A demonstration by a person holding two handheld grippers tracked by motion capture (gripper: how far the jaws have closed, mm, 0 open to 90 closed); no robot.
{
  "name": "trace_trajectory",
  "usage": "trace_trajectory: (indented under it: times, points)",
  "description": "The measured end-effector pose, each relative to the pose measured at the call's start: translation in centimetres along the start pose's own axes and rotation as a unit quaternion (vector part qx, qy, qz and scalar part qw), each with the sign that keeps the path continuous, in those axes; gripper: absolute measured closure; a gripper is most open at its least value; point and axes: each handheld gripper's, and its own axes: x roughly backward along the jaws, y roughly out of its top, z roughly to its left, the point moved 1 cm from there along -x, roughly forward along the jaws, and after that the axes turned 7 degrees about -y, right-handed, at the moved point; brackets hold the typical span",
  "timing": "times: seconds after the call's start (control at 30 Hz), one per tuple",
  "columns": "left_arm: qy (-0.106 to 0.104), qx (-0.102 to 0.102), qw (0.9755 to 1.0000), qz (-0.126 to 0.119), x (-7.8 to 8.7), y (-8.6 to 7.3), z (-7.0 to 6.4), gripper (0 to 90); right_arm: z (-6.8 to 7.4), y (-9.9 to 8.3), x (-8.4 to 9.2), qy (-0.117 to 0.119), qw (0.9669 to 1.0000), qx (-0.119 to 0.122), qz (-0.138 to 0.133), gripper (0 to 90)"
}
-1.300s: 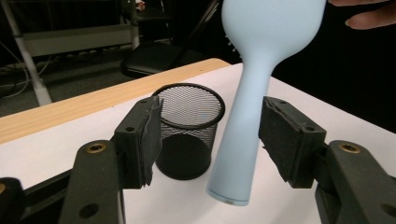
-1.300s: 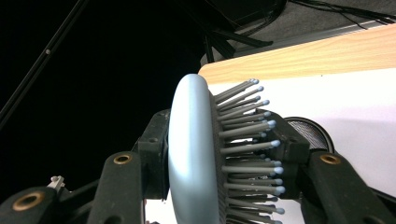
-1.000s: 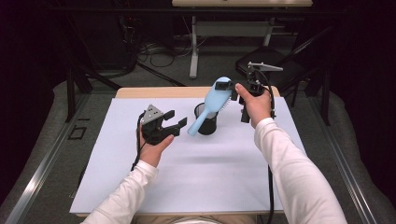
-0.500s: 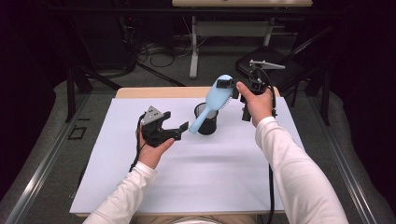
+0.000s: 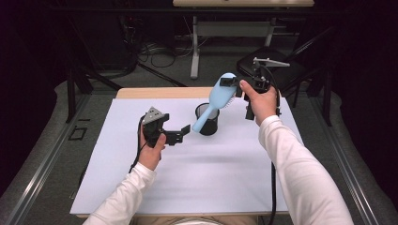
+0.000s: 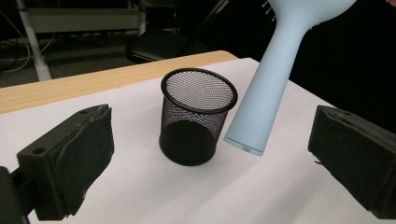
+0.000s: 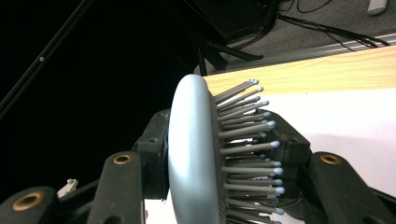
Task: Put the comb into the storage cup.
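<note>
**Brush handle hangs beside the mesh cup, not inside it**

A black mesh cup [image 5: 207,119] stands upright near the middle of the white surface [image 5: 197,178], a little toward its far edge. In the left gripper view the cup [image 6: 196,116] shows a round open rim and a dark floor; nothing can be seen lying in it.

The right gripper [image 5: 233,86], held above the surface at about 1 o'clock from the cup, has its fingers pinching the head of a light blue hairbrush [image 5: 213,101]. The right gripper view shows this closely: the fingers [image 7: 140,163] press on the smooth back of the brush head [image 7: 191,154] on one side and against the bristle side on the other, the grey bristles pointing to 3 o'clock in that view.

The brush is tilted, its head high and its handle slanting down toward 7 o'clock in the high view. In the left gripper view the flat handle end [image 6: 245,142] hangs outside the cup's wall, just beside the rim at its 3 o'clock side, clear of the surface below.

The left gripper [image 5: 180,135] sits at about 8 o'clock from the cup, pointing toward it. Its fingers [image 6: 84,158] have just been opening and now stand spread wide, framing the cup and the handle farther off, pressing on neither.
</note>
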Motion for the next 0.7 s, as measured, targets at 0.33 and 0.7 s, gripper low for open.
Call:
trace_trajectory:
  times: [0.33,0.7]
  points:
    - [0.017,-0.021,0.9996,0.012,1.1,0.3,-0.4,0.4,0.6,0.4,0.5,-0.004,1.0,0.008,-0.002,49.4]
    - [0.018,-0.035,0.9984,0.04,2.3,0.3,-0.1,0.4,1.3,0.9,0.9,-0.007,0.9998,0.017,-0.005,49.4]
